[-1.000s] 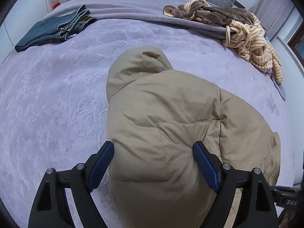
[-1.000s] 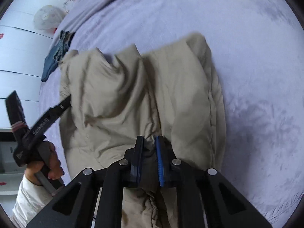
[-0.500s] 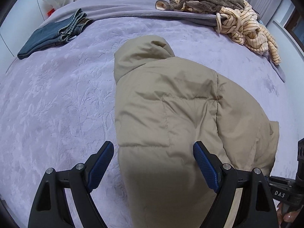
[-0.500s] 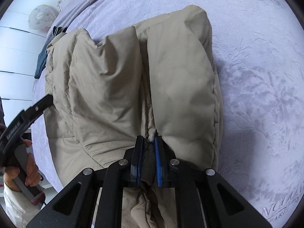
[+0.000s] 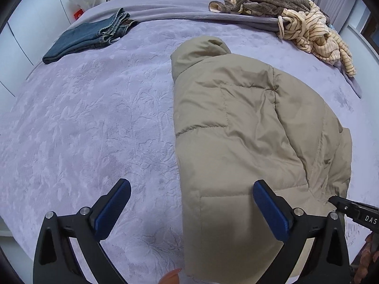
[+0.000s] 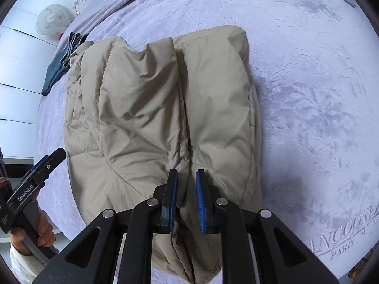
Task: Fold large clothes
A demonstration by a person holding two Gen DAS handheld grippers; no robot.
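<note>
Lying folded on the lavender bed (image 5: 94,123): beige puffer jacket (image 5: 248,130), hood toward the pillows. Left gripper (image 5: 191,209) spreading wide, hovering over the jacket's near edge, gripping nothing. Right gripper (image 6: 186,196) opening slightly, pads parting above a jacket fold, pressing nothing; folded jeans (image 5: 90,35) and striped clothes (image 5: 315,35) sitting well apart.

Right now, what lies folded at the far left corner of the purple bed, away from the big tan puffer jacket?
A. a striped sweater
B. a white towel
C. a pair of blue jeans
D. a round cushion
C: the folded blue jeans lie at the bed's far left, apart from the tan puffer jacket.
</note>
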